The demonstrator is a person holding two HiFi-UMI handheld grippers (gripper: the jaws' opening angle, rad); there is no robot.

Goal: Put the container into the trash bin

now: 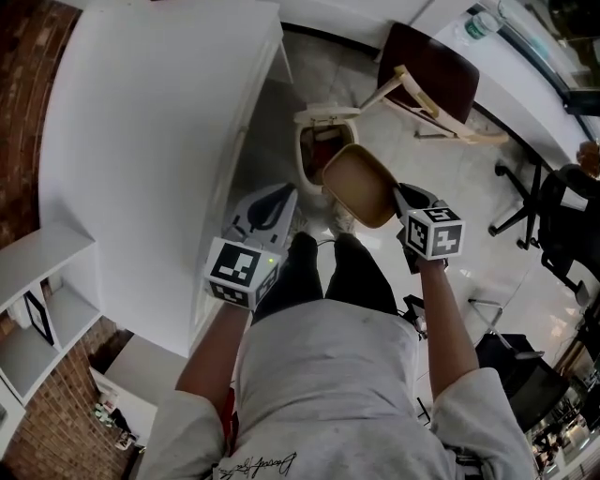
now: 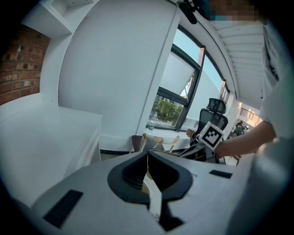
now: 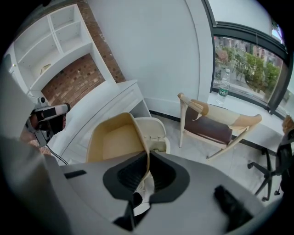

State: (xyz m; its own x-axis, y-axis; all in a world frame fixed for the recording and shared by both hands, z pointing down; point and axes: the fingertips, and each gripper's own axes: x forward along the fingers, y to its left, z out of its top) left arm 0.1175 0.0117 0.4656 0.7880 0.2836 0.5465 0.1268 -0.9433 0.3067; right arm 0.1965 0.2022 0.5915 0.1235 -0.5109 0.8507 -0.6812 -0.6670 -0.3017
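One container: tan, shallow, tipped up on edge (image 1: 359, 186), in the air just over the floor, open side toward 10 o'clock in the head view!
Grip on it: the right gripper (image 1: 401, 199) has its jaws pinched on the container's right-hand rim. In the right gripper view the thin wall (image 3: 115, 140) runs straight down between the two dark pads (image 3: 148, 161).
Trash bin: cream, lid flipped up (image 1: 305, 150), sitting on the floor at 11 o'clock from the container and just past it. The right gripper view shows it (image 3: 155, 131) right behind the tray.
Left gripper: down at 8 o'clock from the container (image 1: 278, 199), jaws brought together with nothing between them (image 2: 148, 158), and apart from the tray.
White table: big slab at 9 o'clock (image 1: 141, 141), with the bin near its corner.
Wooden chair: dark seat, at 1 o'clock (image 1: 427, 75), beyond the bin.
Bottle: up on the window ledge at 2 o'clock (image 1: 480, 23).
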